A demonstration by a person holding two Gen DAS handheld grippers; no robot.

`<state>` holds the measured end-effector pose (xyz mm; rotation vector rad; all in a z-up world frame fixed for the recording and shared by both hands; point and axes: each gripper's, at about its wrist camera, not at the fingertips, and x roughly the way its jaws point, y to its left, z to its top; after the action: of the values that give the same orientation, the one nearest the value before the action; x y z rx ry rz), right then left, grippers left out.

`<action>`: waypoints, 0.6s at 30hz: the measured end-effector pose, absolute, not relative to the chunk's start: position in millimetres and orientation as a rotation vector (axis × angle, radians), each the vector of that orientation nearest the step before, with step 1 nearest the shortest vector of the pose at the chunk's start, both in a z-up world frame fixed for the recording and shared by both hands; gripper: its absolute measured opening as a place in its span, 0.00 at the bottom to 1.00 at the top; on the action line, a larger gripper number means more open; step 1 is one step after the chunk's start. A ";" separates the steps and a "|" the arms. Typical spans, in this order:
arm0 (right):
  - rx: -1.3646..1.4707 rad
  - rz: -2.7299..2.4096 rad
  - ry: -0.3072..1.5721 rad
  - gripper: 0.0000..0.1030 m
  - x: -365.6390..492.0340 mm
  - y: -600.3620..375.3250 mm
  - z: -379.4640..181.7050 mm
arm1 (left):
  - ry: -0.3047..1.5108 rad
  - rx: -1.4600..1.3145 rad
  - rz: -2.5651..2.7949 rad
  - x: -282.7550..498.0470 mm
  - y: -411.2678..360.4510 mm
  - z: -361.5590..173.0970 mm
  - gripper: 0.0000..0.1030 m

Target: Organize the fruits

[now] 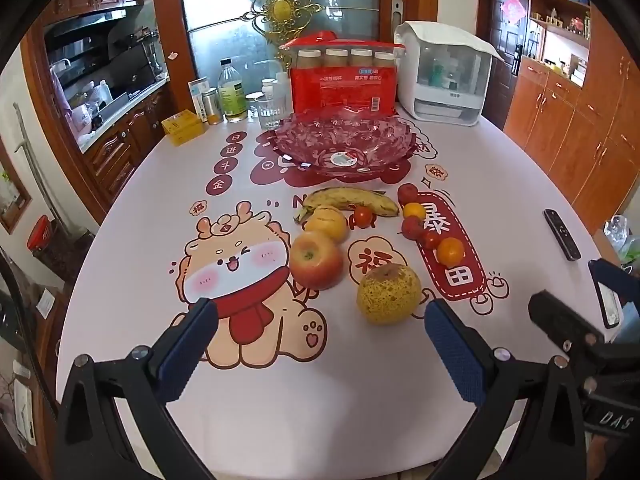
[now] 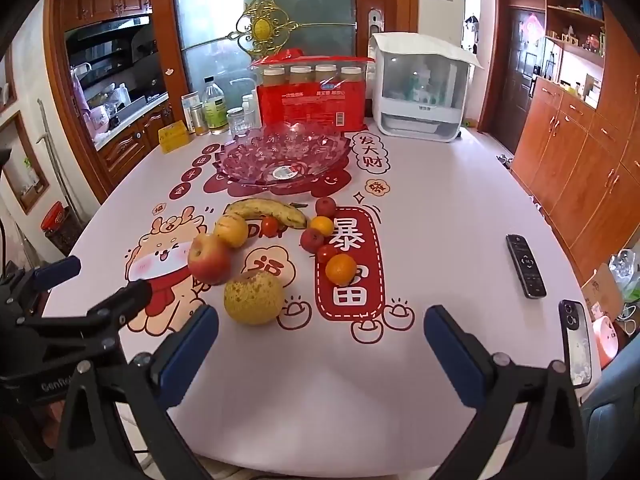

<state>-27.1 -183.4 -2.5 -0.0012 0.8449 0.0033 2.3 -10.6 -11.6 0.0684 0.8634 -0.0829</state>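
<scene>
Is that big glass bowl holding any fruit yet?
Empty. Only a round sticker shows through the glass bowl; the banana, apple and other fruit lie on the table in front of it.

Fruits on table before bowl; remote well right.

Home dining area next to a kitchen. Landmark: dining table w/ festive cartoon-print cover. Left of it, a wood-framed opening shows kitchen counter w/ range hood above. Behind table's far end, frosted glass door w/ gold ornament. On the far end: oil bottle, drinking glass, white countertop appliance. Right of table: wooden cabinets, display shelves, entry door. TV remote & phone on table's right side.
</scene>
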 end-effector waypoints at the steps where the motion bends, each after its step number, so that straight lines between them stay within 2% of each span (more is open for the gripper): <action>1: -0.001 -0.001 0.843 1.00 -27.1 -184.4 -2.7 | 0.861 0.068 -0.087 2.1 -10.5 -11.8 0.99; 18: -0.005 -0.033 0.852 1.00 -20.4 -188.5 -8.0 | 0.864 0.044 -0.112 3.1 -9.4 -15.2 0.98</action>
<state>-20.4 -188.5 -8.0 -0.0053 0.8524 -0.0328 3.1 -9.4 -15.2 0.0439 0.8635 -0.1124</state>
